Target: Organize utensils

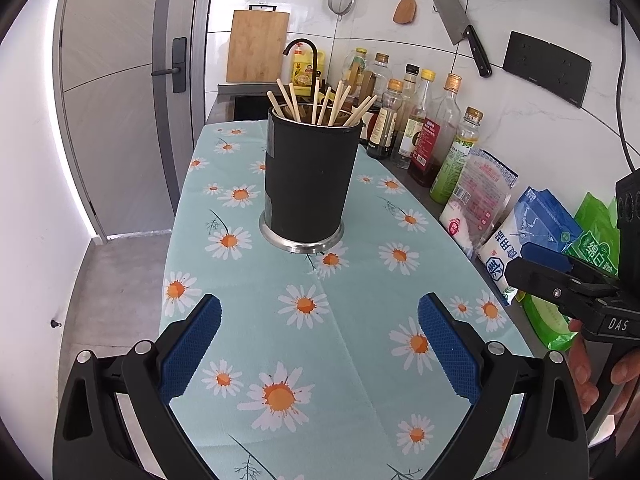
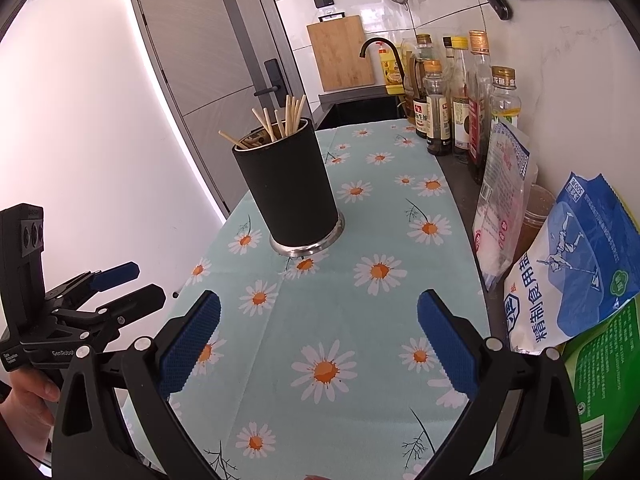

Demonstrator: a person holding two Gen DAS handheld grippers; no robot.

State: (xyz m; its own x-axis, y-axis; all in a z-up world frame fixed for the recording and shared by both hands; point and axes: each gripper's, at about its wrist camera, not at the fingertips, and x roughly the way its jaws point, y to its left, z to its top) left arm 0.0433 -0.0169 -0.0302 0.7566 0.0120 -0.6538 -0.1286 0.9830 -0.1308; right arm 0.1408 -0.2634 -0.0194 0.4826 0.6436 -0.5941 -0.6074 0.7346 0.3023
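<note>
Left wrist view: the left gripper, black frame with blue ribbed pads, sits at the bottom of the frame with its jaws spread wide and nothing between them. Straight ahead, centre frame, stands the matte black cylindrical utensil holder with a shiny steel base ring, upright on the pale blue daisy-print tablecloth. Pale wooden chopsticks fan out of its top, long axes near vertical, leaning in mixed directions. At right edge, the right gripper pokes in side-on, a hand on its grip; jaws look parted, empty. Glass condiment bottles and plastic food bags line the right side against the white tiled wall. Right wrist view: the right gripper's own pads at bottom of frame are likewise wide apart and empty. The holder sits up and left of centre, so it lies ahead and a bit left of this tool; the left gripper shows at lower left, also unclenched. No loose utensils visible on the cloth, so the task looks about done or the sticks need tidying; the left gripper seems better lined up, and any grab should come from above along the sticks' axis.
</note>
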